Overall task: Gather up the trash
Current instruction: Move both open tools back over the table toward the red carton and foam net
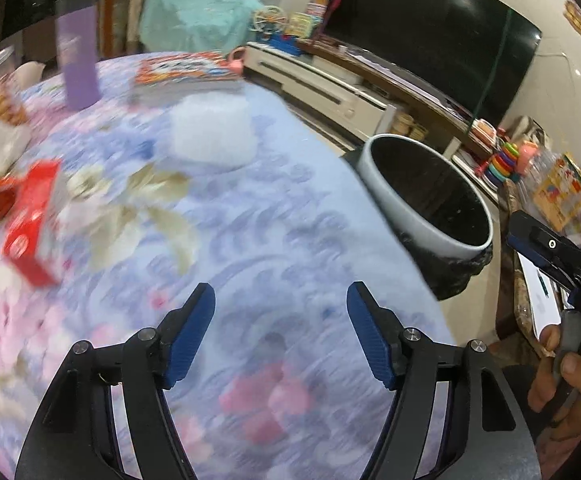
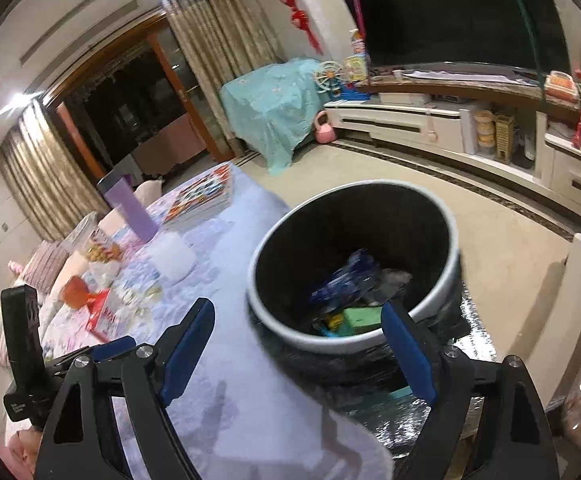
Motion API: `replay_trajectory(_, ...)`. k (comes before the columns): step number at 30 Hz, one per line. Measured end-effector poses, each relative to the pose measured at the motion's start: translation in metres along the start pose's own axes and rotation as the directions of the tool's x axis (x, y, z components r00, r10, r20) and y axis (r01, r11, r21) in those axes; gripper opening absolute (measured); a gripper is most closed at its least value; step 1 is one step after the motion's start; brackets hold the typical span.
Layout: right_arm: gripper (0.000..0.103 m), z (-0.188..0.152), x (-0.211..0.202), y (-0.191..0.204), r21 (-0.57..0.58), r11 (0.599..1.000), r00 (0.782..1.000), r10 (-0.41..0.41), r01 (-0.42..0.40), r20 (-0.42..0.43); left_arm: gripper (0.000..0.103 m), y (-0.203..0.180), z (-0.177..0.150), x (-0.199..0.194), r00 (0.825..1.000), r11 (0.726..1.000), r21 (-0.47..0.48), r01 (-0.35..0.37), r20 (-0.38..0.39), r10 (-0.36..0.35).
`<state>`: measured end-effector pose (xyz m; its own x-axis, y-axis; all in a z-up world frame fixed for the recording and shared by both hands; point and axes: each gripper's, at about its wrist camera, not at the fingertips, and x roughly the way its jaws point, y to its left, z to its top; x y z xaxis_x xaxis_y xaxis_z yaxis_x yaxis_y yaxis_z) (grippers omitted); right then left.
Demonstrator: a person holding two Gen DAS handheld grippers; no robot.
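Here your left gripper (image 1: 280, 294) and right gripper (image 2: 296, 314) both have their jaws released and empty, with the trash (image 2: 348, 284) lying inside the bin (image 2: 354, 340) beside the desk (image 1: 282, 208).

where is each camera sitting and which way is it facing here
Left wrist: rides the left claw, open and empty, angled down over the floral tablecloth toward the red box; the right claw and the hand holding it show at the right edge.
Right wrist: rides the right claw, open and empty, looking down into the trash bin; the left claw's body shows at left.
Shared: bin, tablecloth, purple tumbler, television.
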<state>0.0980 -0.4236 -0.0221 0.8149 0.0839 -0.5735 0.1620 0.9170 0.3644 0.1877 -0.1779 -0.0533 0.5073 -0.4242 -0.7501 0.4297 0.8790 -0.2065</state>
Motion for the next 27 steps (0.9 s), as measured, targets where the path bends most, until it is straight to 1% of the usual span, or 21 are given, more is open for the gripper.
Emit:
replay_trajectory(9,0.09,-0.024,0.012,0.044,-0.037,0.997,0.997,0.059,-0.061,-0.044,0.07,0.046,-0.027,-0.024,0.998,0.994,-0.086,-0.061,0.022,0.063)
replay_trajectory(15,0.09,-0.036,0.022,0.069,-0.066,0.993,0.993,0.095,-0.1,-0.076,0.07,0.068,-0.034,-0.037,0.995,0.989,-0.118,-0.091,0.037,0.096)
replay_trajectory(20,0.09,-0.044,0.03,0.087,-0.086,0.989,0.989,0.108,-0.116,-0.099,0.071,0.087,-0.042,-0.044,0.994,0.983,-0.159,-0.092,0.047,0.101)
replay_trajectory(24,0.09,-0.05,0.035,0.099,-0.1,0.986,0.986,0.124,-0.136,-0.115,0.072,0.1,-0.046,-0.049,0.99,0.976,-0.183,-0.12,0.053,0.132)
replay_trajectory(27,0.091,-0.053,0.041,0.109,-0.117,0.982,0.983,0.132,-0.147,-0.126,0.074,0.108,-0.048,-0.051,0.986,0.969,-0.203,-0.139,0.063,0.155)
